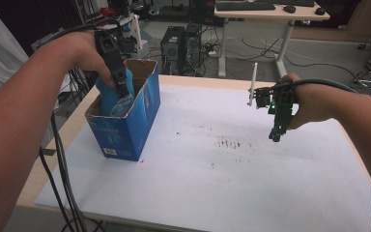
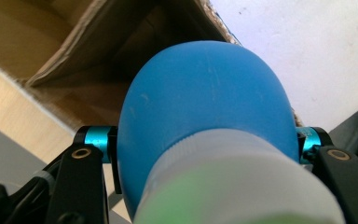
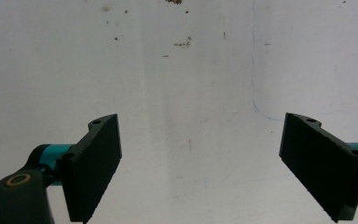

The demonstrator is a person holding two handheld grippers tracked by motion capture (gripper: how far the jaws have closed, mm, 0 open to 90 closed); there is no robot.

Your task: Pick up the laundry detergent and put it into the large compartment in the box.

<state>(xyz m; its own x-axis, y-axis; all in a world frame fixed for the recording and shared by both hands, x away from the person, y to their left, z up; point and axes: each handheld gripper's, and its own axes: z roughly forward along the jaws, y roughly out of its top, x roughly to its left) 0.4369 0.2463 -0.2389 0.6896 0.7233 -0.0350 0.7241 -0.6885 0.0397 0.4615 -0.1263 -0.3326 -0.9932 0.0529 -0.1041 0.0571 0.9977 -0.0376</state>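
Inside open cardboard box [image 1: 140, 116], smooth rounded blue bottle [image 2: 205, 102], ridged cap [image 2: 233, 182]

Black tongs [image 3: 200, 170], teal pins, brass screws.

left gripper [image 1: 119, 89] fingers clamped, pointing down; right gripper [image 3: 200, 163] fingers apart.

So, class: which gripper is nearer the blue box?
Left. The left gripper holds a blue bottle in the box; the right gripper hangs open over the white mat, well off to the side.
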